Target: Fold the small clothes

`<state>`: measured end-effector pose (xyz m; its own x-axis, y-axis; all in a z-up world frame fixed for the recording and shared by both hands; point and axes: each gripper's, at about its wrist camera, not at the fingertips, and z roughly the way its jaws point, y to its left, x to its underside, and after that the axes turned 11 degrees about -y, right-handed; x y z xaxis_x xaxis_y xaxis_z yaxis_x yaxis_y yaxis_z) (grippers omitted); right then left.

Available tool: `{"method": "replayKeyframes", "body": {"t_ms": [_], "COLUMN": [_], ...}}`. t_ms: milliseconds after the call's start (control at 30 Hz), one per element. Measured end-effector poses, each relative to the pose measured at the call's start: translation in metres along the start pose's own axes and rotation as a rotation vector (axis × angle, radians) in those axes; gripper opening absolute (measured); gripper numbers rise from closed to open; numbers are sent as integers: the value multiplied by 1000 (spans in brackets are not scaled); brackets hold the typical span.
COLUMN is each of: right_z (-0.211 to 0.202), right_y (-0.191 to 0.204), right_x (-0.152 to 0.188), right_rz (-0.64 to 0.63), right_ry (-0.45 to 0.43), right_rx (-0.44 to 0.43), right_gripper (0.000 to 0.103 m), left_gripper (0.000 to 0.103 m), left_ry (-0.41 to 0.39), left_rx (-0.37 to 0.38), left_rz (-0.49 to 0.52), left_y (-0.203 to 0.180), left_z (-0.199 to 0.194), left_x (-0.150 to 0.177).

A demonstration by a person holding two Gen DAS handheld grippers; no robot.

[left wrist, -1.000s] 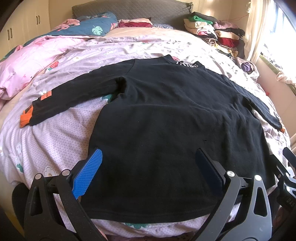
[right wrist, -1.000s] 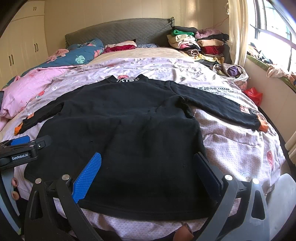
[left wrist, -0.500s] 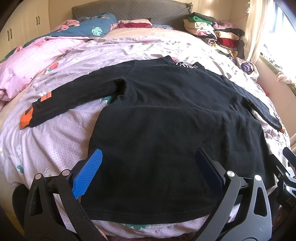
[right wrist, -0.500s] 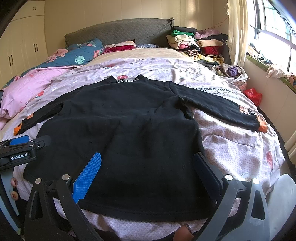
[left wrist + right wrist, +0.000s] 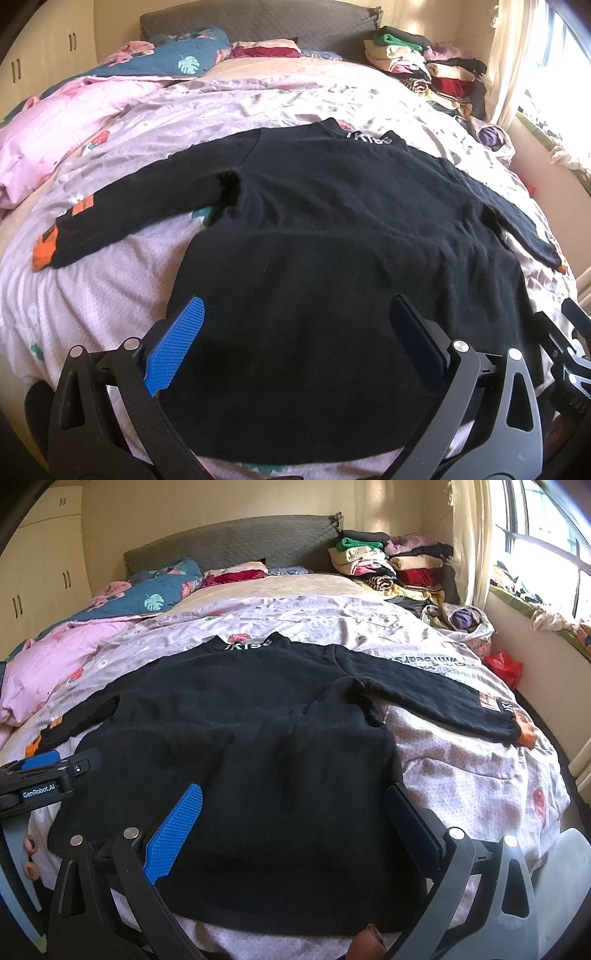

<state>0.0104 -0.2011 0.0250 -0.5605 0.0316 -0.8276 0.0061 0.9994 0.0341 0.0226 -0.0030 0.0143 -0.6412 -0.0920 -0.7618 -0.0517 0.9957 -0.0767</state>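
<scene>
Left gripper [image 5: 295, 347]: jaws spread wide, nothing between them, poised over the hem of the black long-sleeved sweatshirt [image 5: 351, 258]. Right gripper [image 5: 291, 823]: likewise wide apart, gripping nothing, above the same hem. Finger pads [image 5: 175, 834] are blue with a ribbed texture. The left gripper's body reads "GenRobot.AI". The sweatshirt lies flat on the lilac printed quilt [image 5: 461, 775], sleeves outstretched, cuffs orange [image 5: 526, 734]; white collar lettering is not legible.
</scene>
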Motion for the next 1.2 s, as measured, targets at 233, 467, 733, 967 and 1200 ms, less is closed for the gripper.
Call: {"method": "replayKeyframes", "body": {"t_ms": [233,467,733,967,1200], "right_z": [21,33,53,71,86], "right_y": [-4,-7,-14,-29,-57], "right_x": [-18,-38,-62,-79,-91], "right_rz": [23,30,83,119,184], "right_ry": [14,-4,-13,-19,-27], "right_rx": [9,14,17,52,104], "right_gripper": [99,99,99,99,99], "left_gripper": [94,94,94,94,94], "left_ry": [6,24,38,52,67], "left_rx": [12,22,36,38,39], "left_rz": [-10,-16,-11,-6,4], "left_y": [-6,-9,-16,-25,-38], "left_z": [16,33,50,67,87], "left_x": [-18,-31,-45,-60,-74]}}
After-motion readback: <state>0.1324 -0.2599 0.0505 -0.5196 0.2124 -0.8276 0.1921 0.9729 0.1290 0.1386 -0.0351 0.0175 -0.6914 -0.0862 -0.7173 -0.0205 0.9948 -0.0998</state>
